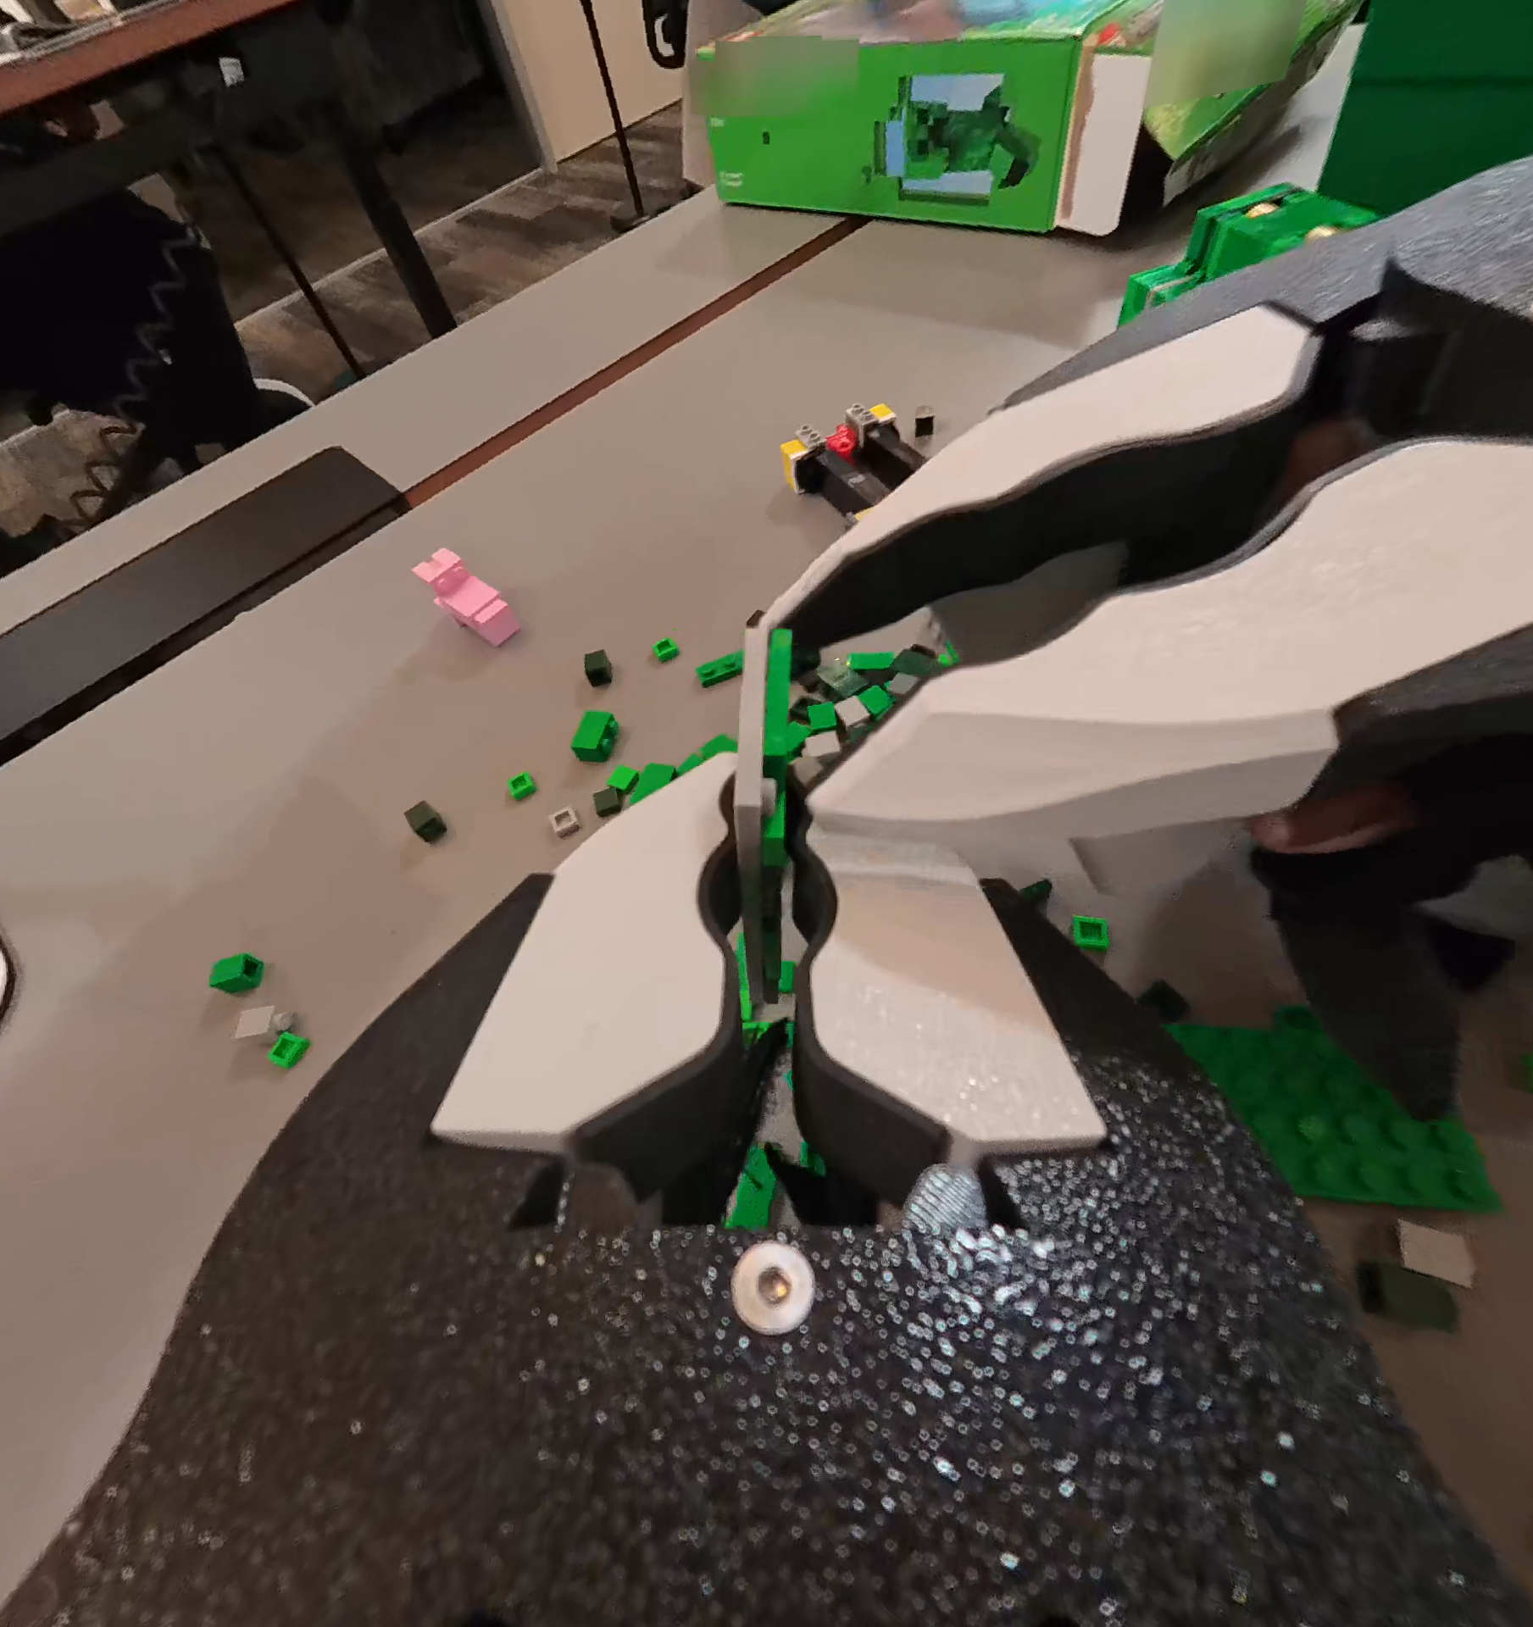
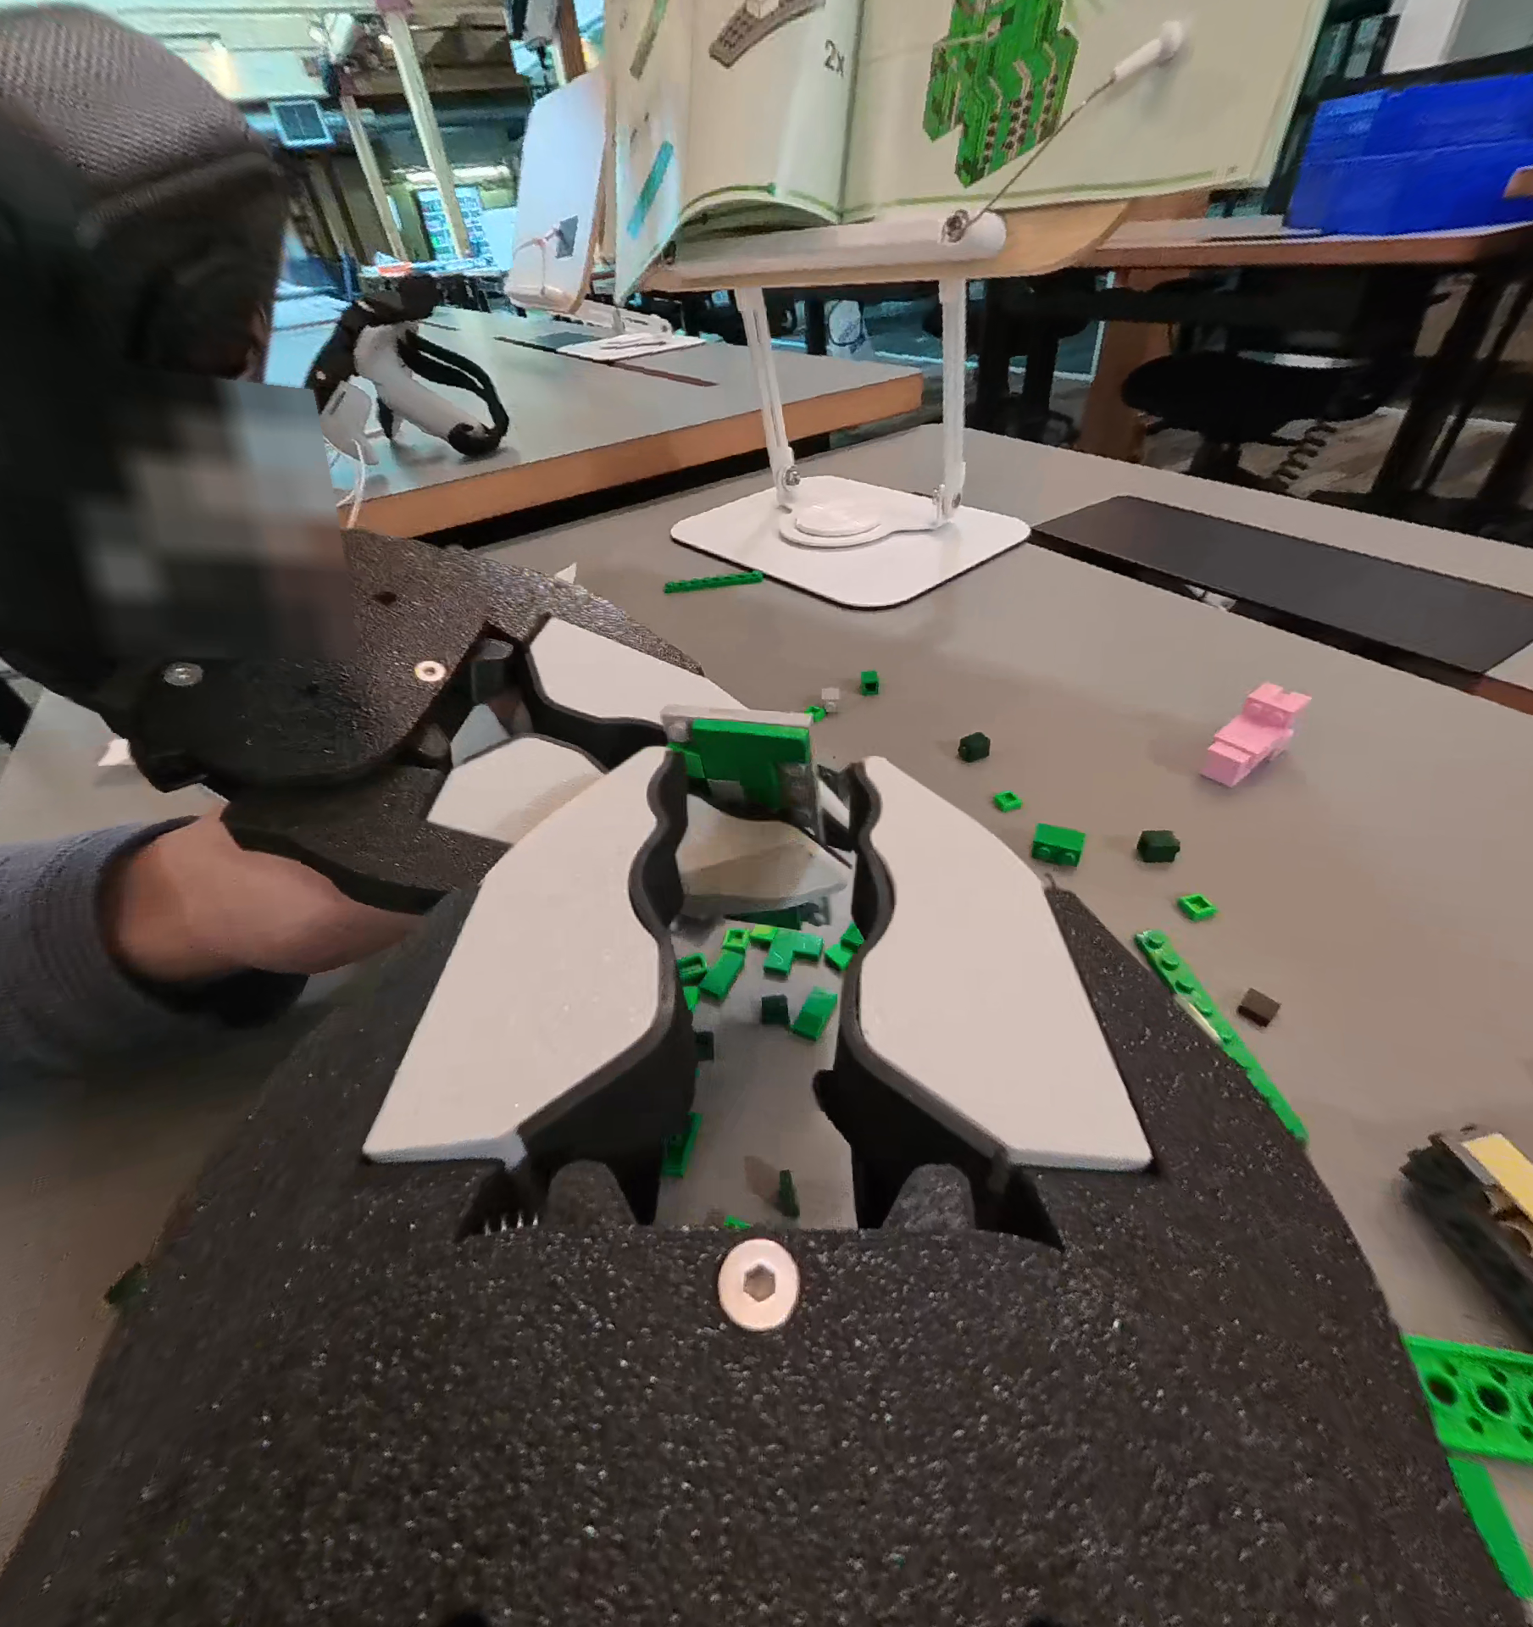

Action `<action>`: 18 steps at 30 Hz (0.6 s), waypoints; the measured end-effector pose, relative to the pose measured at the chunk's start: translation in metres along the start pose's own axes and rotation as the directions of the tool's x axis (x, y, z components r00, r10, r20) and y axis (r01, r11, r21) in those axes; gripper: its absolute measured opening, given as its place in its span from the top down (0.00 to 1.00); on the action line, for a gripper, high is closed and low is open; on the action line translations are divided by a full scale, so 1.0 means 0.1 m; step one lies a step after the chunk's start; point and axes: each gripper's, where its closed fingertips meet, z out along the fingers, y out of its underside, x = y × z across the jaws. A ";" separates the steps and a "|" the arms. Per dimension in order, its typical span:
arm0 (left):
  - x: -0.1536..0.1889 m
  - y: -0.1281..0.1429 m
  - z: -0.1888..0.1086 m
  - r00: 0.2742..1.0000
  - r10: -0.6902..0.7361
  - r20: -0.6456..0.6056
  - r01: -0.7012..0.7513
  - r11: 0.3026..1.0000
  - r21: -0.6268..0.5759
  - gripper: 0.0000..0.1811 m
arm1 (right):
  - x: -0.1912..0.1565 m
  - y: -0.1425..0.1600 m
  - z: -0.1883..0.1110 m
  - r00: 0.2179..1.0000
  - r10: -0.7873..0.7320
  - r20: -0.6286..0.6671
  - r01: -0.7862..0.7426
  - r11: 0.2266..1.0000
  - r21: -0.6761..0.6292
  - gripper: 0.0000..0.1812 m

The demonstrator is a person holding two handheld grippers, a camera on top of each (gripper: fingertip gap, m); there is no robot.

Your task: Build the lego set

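1. Left gripper (image 1: 767,845): we see its jaws closed edge-on upon a thin grey-and-green plate assembly (image 1: 767,748), which stands upright between the fingers, above the table (image 1: 217,722).
2. Right gripper (image 2: 758,872): its jaws stand apart and hold nothing. They frame the same assembly (image 2: 740,748) from the near side without visibly touching it.
3. Handling, as we judge it: the assembly is light, rigid and smooth-sided. It looks like layered plates joined only by studs, so a twist or a pinch across its flat faces may peel a layer off. We take hold by the thin edges, as the left gripper does, and press any new piece straight onto the studs.
4. Loose green bricks (image 2: 785,955) lie scattered on the table under both grippers; being small and slick, they call for a square pinch on opposite sides.
5. Farther out: a pink pig figure (image 2: 1251,735) to the right, an open instruction booklet (image 2: 833,106) on a white stand (image 2: 851,546) at the far side, and a green box (image 1: 895,132) far in the left wrist view.
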 end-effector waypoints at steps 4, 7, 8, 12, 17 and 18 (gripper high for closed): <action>0.04 -0.01 0.00 0.999 0.046 0.001 -0.046 0.999 -0.001 0.97 | -0.04 -0.02 0.00 1.000 -0.018 0.017 0.017 1.000 0.019 0.84; 0.04 -0.02 0.00 0.999 0.041 0.000 -0.041 0.999 0.001 0.97 | -0.04 -0.03 -0.01 1.000 -0.031 0.002 0.031 0.999 0.023 0.86; 0.04 -0.02 0.00 0.999 0.044 0.007 -0.044 0.999 -0.004 0.97 | -0.03 -0.03 -0.01 0.999 -0.036 -0.006 0.036 0.999 0.024 0.87; -0.02 0.01 0.01 0.994 0.083 0.073 -0.079 0.995 -0.054 0.97 | -0.01 0.00 0.00 0.995 -0.081 -0.056 0.081 0.997 -0.007 0.87; -0.06 0.07 0.03 0.994 0.059 0.092 -0.051 0.995 -0.088 0.97 | 0.01 0.04 0.03 0.989 -0.107 -0.104 0.102 0.994 -0.048 0.88; -0.06 0.08 0.03 0.993 0.061 0.098 -0.052 0.994 -0.094 0.97 | 0.01 0.05 0.04 0.987 -0.114 -0.113 0.109 0.993 -0.054 0.88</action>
